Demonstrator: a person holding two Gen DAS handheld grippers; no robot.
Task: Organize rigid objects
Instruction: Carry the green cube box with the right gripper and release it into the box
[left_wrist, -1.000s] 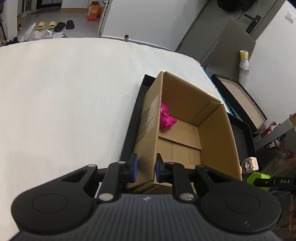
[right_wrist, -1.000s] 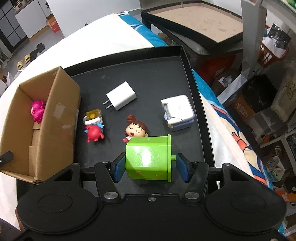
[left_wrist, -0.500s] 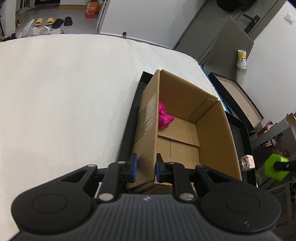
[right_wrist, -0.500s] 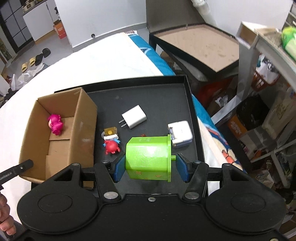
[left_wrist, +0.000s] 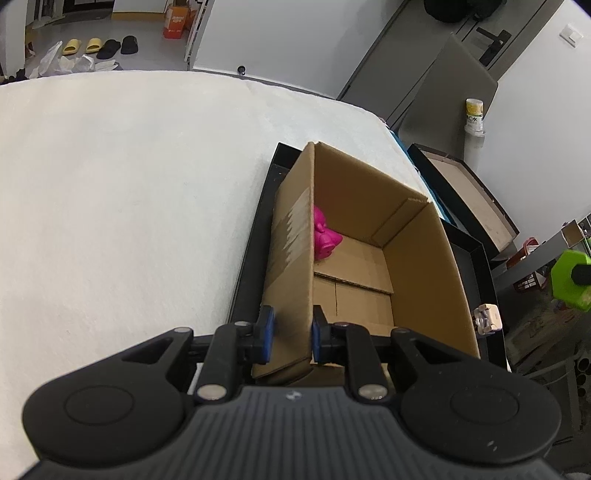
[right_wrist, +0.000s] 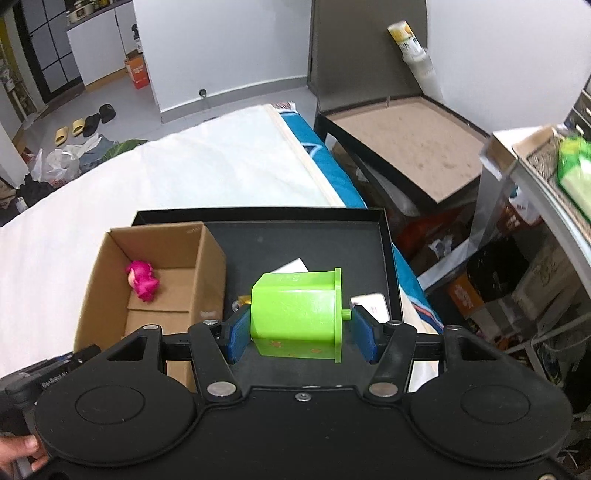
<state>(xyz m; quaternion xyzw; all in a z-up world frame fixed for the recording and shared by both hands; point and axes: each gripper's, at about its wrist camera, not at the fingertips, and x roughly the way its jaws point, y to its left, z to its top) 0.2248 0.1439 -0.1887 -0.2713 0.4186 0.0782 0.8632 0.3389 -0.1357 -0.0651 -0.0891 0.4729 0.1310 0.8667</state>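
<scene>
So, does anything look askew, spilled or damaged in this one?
Nothing stands out. The cardboard box sits upright on the black tray with the pink toy inside; the right gripper holds the green block sideways.

A lime-green toy (right_wrist: 297, 314), a magenta figure (right_wrist: 142, 282), a brown cardboard box (right_wrist: 210, 266), a black tray (right_wrist: 384, 236).

cardboard box (right_wrist: 110, 295): 1 | pink figure (right_wrist: 142, 280): 1 | green container (right_wrist: 295, 314): 1 | black tray (right_wrist: 306, 236): 1 | grippers: 2
</scene>
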